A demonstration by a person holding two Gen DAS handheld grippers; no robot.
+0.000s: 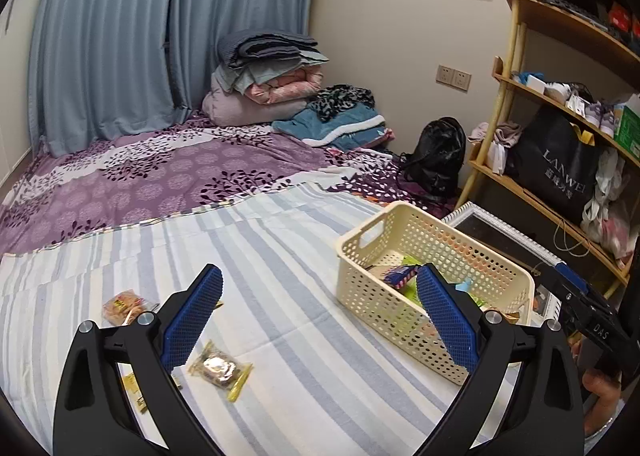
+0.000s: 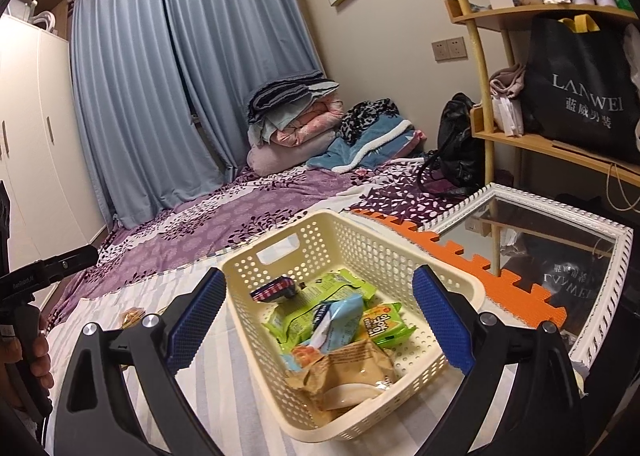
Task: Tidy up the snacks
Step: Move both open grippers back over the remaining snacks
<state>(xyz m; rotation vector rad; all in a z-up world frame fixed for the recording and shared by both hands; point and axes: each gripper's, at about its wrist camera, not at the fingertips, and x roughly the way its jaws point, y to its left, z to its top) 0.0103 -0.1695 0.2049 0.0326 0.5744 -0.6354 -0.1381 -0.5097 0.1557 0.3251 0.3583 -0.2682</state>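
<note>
A cream perforated basket (image 1: 400, 222) stands on the striped cloth at my right; in the right wrist view the basket (image 2: 280, 416) holds several snack packs, among them a brown pack (image 2: 344, 372), a light blue pack (image 2: 340, 320) and green packs (image 2: 320, 296). My left gripper (image 1: 320, 320) is open and empty above the cloth. A clear-and-yellow wrapped snack (image 1: 219, 368) lies between its fingers, and an orange snack (image 1: 122, 306) lies to the left. My right gripper (image 2: 320, 324) is open and empty over the basket.
A bamboo shelf (image 1: 560, 128) with bags and shoes stands at the right. A white-framed mirror (image 2: 532, 240) and an orange foam mat (image 2: 460, 260) lie beside the basket. Folded bedding (image 1: 264, 88) and a black bag (image 1: 438, 152) sit at the far end of the bed.
</note>
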